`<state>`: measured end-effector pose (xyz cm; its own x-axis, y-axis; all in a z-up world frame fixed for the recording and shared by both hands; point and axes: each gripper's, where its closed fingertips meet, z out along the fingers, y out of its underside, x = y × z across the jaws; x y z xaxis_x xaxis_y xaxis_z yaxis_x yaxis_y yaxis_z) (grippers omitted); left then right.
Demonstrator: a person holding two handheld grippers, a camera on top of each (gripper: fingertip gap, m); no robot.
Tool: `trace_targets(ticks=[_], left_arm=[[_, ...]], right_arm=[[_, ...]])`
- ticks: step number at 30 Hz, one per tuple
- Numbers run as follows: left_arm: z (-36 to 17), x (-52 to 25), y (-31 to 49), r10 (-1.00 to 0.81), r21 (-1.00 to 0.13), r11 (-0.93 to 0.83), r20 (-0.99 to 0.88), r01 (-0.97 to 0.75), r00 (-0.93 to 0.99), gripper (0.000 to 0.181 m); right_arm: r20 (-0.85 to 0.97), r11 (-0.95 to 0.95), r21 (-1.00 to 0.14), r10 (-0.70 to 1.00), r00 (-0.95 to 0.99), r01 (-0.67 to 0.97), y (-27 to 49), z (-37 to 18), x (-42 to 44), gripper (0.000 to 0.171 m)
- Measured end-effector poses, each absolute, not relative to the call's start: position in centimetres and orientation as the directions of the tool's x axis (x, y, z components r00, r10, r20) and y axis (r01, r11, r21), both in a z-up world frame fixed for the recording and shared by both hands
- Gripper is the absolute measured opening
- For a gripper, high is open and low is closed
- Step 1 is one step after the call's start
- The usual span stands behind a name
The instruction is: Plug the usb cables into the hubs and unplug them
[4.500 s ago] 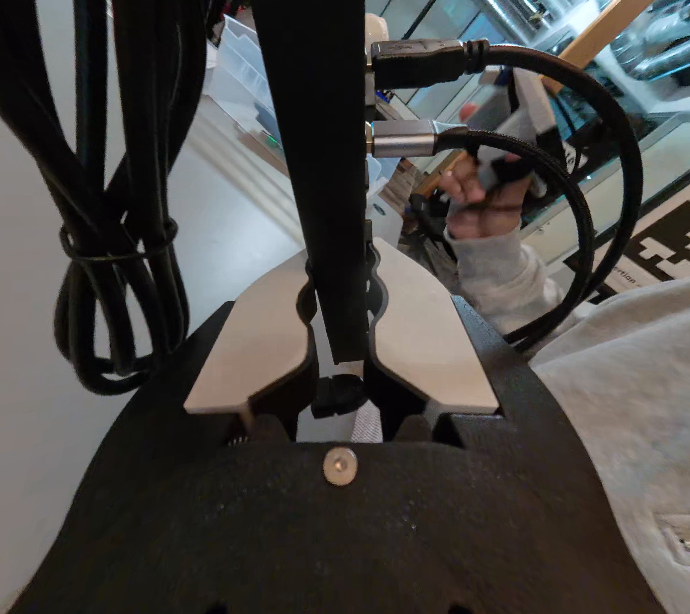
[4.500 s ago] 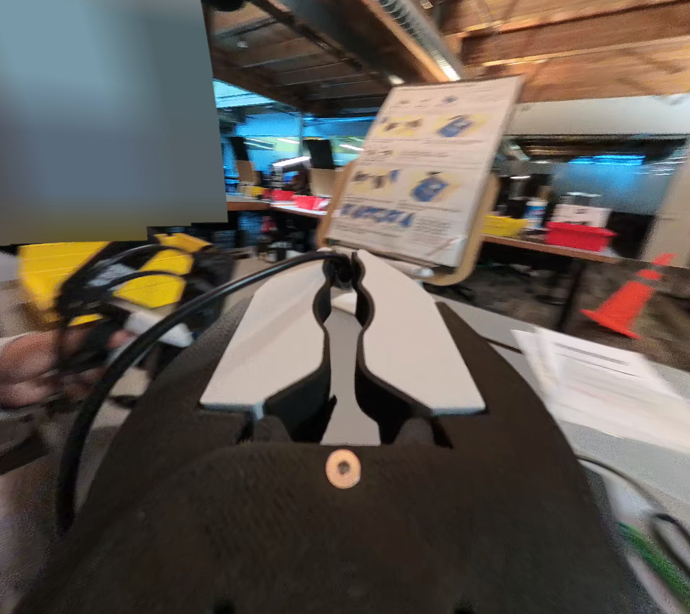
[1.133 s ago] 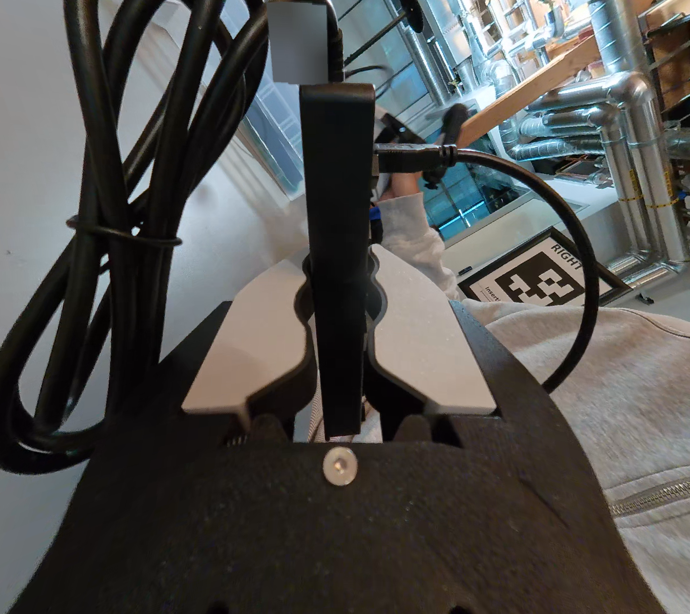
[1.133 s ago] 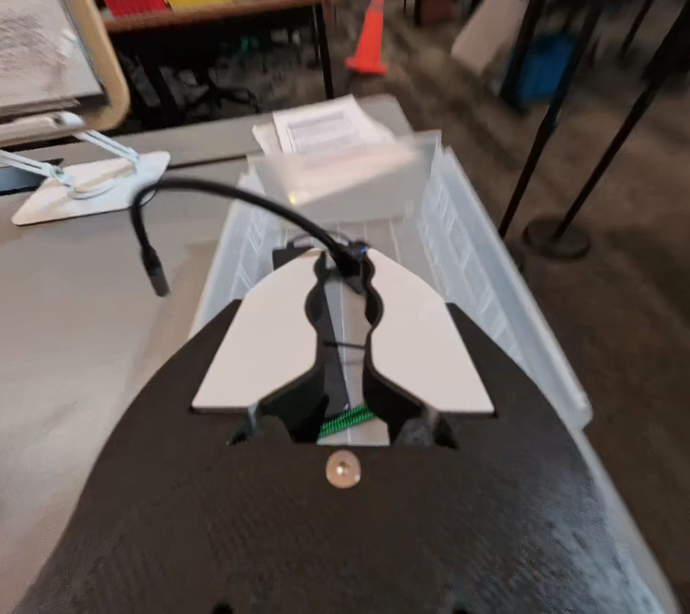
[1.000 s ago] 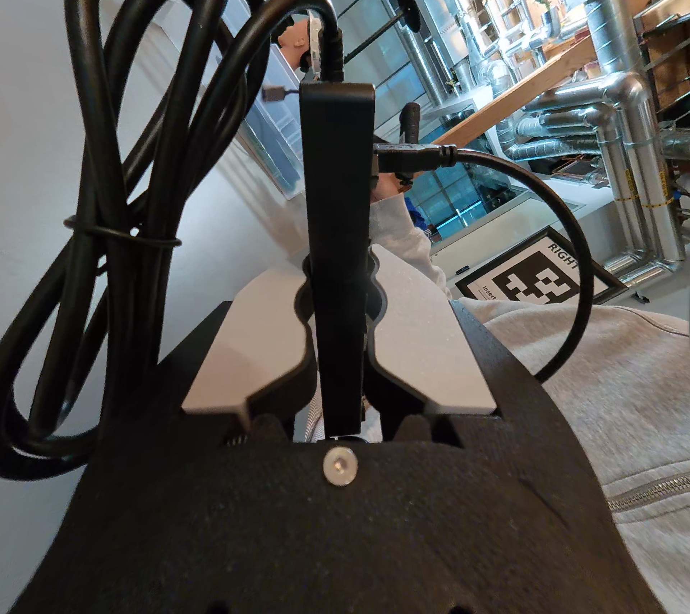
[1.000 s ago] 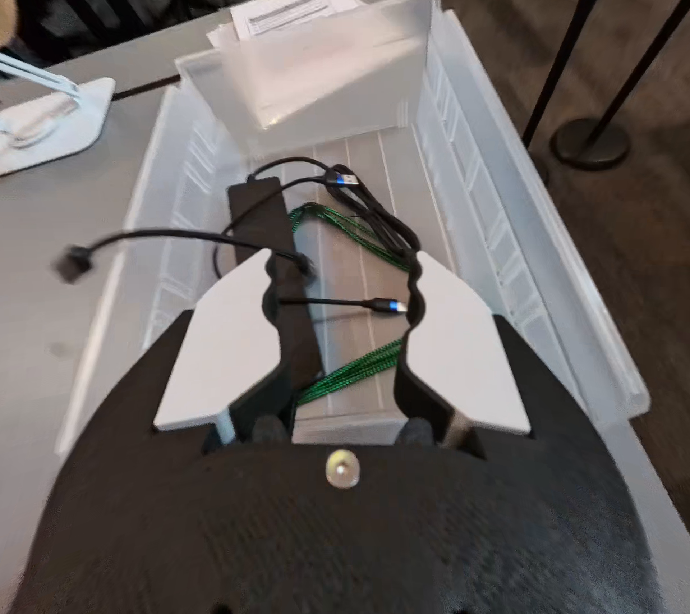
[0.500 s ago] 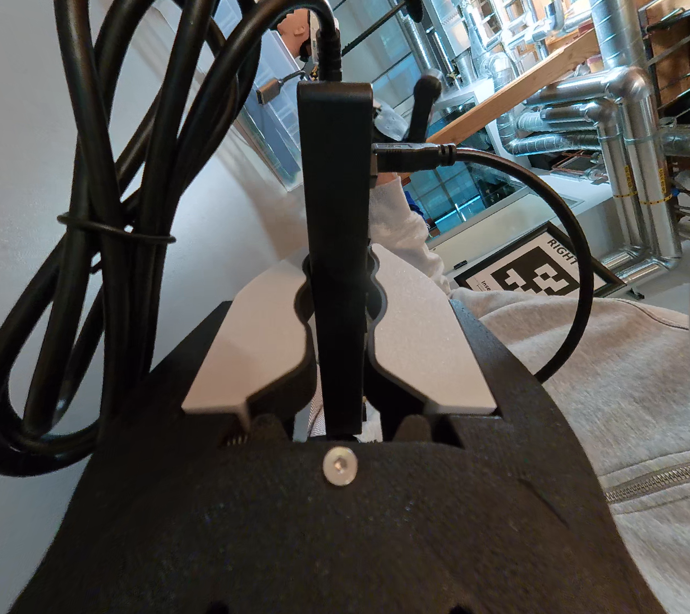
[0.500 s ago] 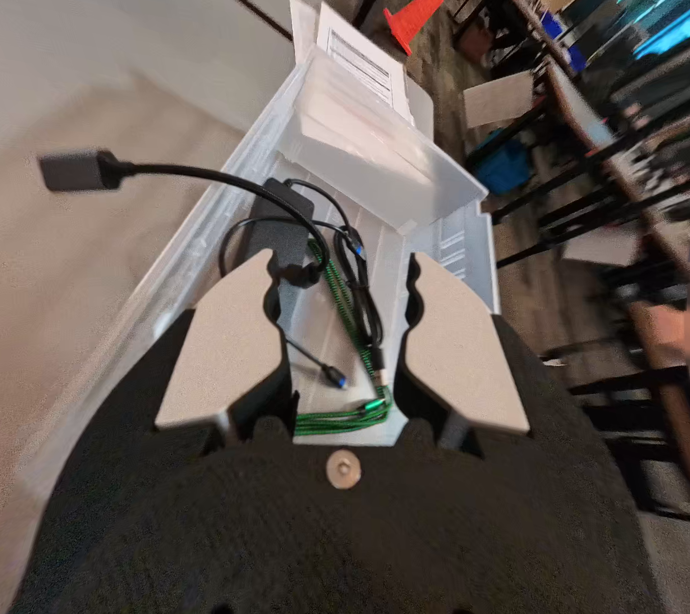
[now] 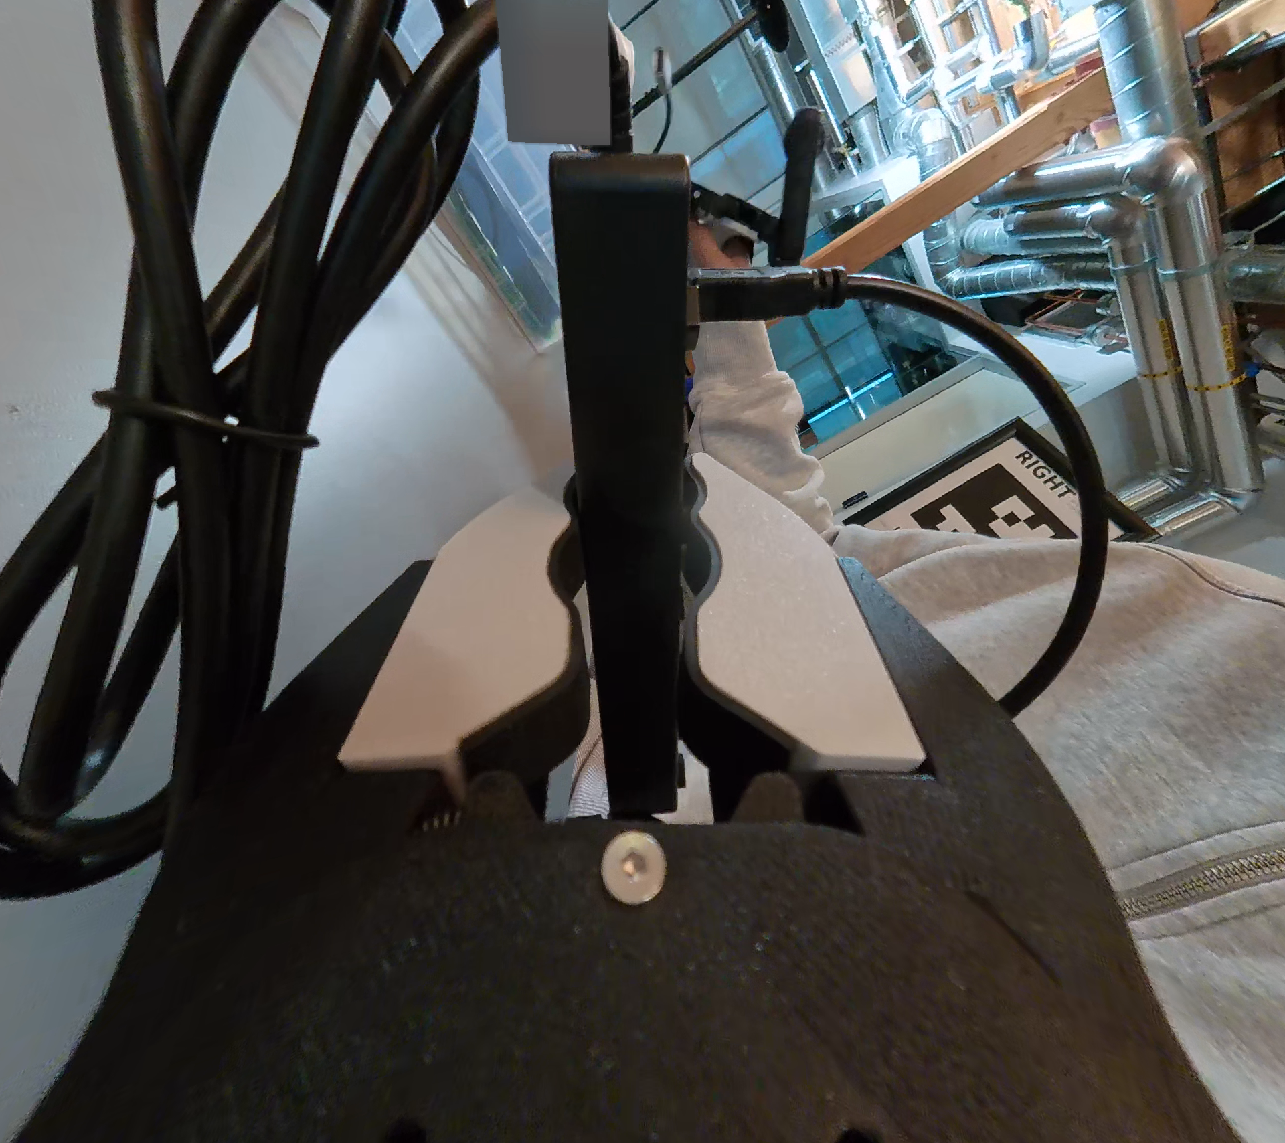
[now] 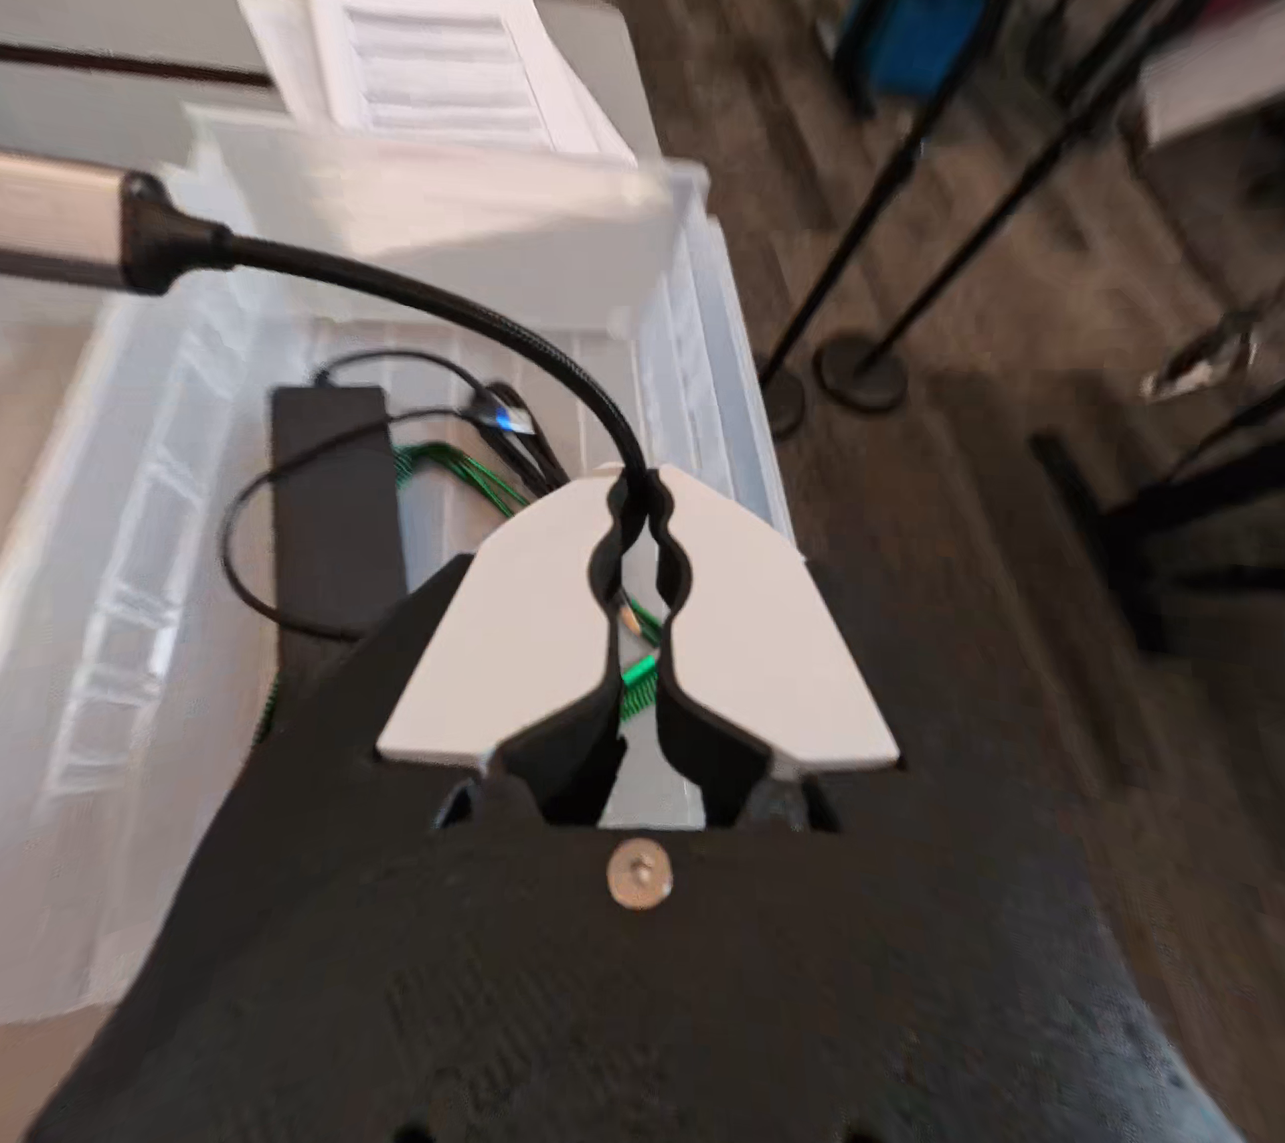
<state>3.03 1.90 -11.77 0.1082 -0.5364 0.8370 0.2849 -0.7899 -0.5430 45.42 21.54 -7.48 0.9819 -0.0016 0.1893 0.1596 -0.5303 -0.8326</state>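
My left gripper is shut on a black USB hub held upright. A black USB plug sits in the hub's right side, its cable looping down to the right. A tied bundle of thick black cable hangs at the left. My right gripper is shut on a braided black cable that arcs up left to a silver connector. Below it a clear plastic bin holds another black hub, a green braided cable and a black cable with a blue-tipped plug.
Printed papers lie on the grey table behind the bin. Black stanchion poles and bases stand on the floor at the right. A person's grey sleeve and a framed marker board show beside the left gripper.
My right gripper has closed on the braided black cable and swung back over the bin; before it was open. The left gripper still holds the hub, nearly unmoved.
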Motion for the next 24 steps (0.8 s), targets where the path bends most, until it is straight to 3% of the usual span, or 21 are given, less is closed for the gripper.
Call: trace_targets(ticks=[4, 7, 9, 14, 17, 21, 24], left_arm=[[-11.8, 3.2, 1.8, -0.539, -0.546, -0.789, 0.835, 0.281, 0.111, 0.025], [-11.9, 3.3, 1.8, -0.539, -0.547, -0.790, 0.835, 0.276, 0.114, 0.025], [-11.9, 3.4, 1.8, -0.541, -0.550, -0.789, 0.833, 0.272, 0.116, 0.025], [-12.1, 3.6, 1.8, -0.550, -0.564, -0.784, 0.825, 0.260, 0.130, 0.025], [-12.0, 3.6, 1.8, -0.554, -0.566, -0.783, 0.823, 0.258, 0.126, 0.025], [-11.7, 3.5, 1.6, -0.563, -0.572, -0.780, 0.818, 0.255, 0.114, 0.025], [-11.4, 3.7, 1.3, -0.576, -0.581, -0.778, 0.812, 0.241, 0.096, 0.025]], right_arm=[[0.158, -0.669, -0.738, -0.048, 0.986, 0.086, 20.5, -11.5, 47.9, 0.015], [0.145, -0.604, -0.790, -0.017, 0.989, 0.105, 20.9, -10.3, 46.8, 0.047], [0.237, -0.537, -0.821, -0.010, 0.972, 0.195, 21.1, -8.2, 46.2, 0.052], [0.412, -0.279, -0.852, 0.164, 0.896, 0.443, 20.1, -2.6, 38.1, 0.044], [0.506, -0.022, -0.839, 0.331, 0.796, 0.543, 17.8, -0.2, 29.1, 0.036], [0.530, 0.274, -0.833, 0.643, 0.553, 0.480, 11.2, -0.9, 15.4, 0.025], [0.442, 0.302, -0.881, 0.803, 0.401, 0.365, 6.4, -3.3, 8.3, 0.027]])
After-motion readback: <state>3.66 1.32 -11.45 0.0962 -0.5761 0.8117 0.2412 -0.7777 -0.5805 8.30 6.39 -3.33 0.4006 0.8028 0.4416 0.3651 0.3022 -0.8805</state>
